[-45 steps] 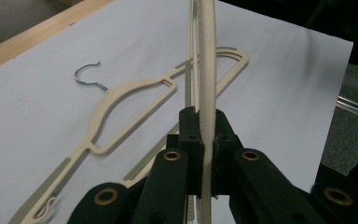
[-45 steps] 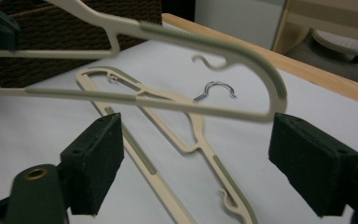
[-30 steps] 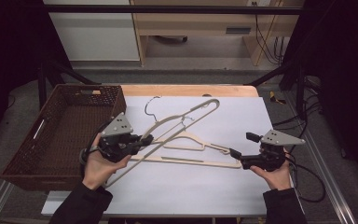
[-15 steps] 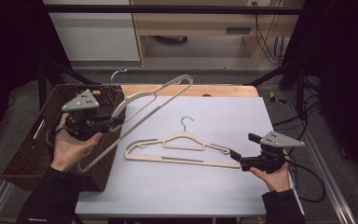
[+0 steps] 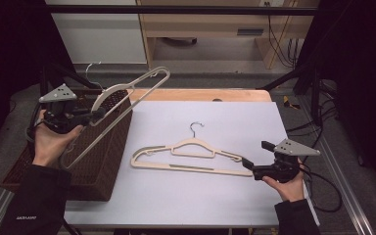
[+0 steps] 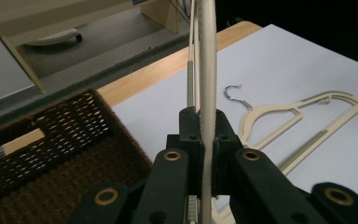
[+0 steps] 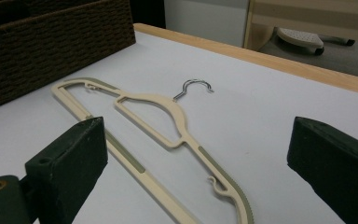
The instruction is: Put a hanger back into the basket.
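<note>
Holding hanger 1 [image 5: 127, 95] clamped in your L gripper [image 5: 97, 115] over basket [image 5: 105, 161]; hanger 2 [image 5: 191, 155] left on table, R gripper [image 5: 247, 165] jaws apart.

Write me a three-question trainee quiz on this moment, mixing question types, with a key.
1. True or false: the left gripper is shut on the raised hanger.
2. Where does the second hanger lie?
A. Inside the wicker basket
B. Flat on the white table
C. Hooked on the raised hanger
3. Fill in: the right gripper is ____, with nothing held between its jaws.

Key:
1. True. In the left gripper view the jaws clamp the hanger's cream bar.
2. B. It rests flat on the table, beside the basket, its metal hook pointing away from the person.
3. Open. In the right gripper view its jaws stand wide apart, near that hanger's end.
</note>
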Tool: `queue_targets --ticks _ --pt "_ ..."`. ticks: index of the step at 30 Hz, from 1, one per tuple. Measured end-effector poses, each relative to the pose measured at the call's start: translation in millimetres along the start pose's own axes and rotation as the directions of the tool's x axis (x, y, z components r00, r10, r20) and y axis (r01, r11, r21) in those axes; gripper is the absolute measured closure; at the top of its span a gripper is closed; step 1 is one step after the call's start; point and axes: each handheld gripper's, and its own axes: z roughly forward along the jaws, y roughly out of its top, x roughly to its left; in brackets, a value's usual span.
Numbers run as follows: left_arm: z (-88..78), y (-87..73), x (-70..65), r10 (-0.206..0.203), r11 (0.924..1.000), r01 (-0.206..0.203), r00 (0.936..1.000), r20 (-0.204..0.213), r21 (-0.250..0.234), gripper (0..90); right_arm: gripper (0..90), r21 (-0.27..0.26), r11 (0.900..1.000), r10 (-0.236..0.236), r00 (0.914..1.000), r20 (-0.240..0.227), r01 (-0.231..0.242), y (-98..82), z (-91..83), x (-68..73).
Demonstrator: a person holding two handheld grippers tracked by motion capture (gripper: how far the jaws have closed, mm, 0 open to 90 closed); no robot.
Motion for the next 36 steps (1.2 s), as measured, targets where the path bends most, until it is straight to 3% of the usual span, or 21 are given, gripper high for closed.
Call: queue_targets --ticks 8,13,20,30,36 --pt "0.3 -15.0 29.4 -0.025 0.9995 0.026 0.9988 -0.042 0.016 86.3 5.0 0.007 1.0 -0.004 1.0 0.004 0.004 -0.5 2.2 0.7" --pt "-2.8 -33.2 52.2 -0.063 0.9975 0.065 0.9962 -0.06 0.029 86.3 4.7 0.02 1.0 -0.012 0.9999 0.007 0.012 -1.2 4.8 1.4" --pt "-11.4 -48.8 63.4 -0.08 0.996 0.083 0.9941 -0.073 0.034 86.3 4.5 0.024 1.0 -0.012 0.9999 0.009 0.011 -1.3 5.6 1.6" --pt "-24.3 -72.9 77.4 -0.096 0.991 0.106 0.9885 -0.116 0.081 86.3 4.3 0.033 0.999 -0.02 0.9998 0.009 0.02 -1.4 5.6 1.0" --pt "-32.5 -83.4 83.2 -0.115 0.9893 0.123 0.9877 -0.107 0.079 86.3 4.1 0.038 0.999 -0.019 0.9998 0.009 0.019 -1.6 7.2 1.5"
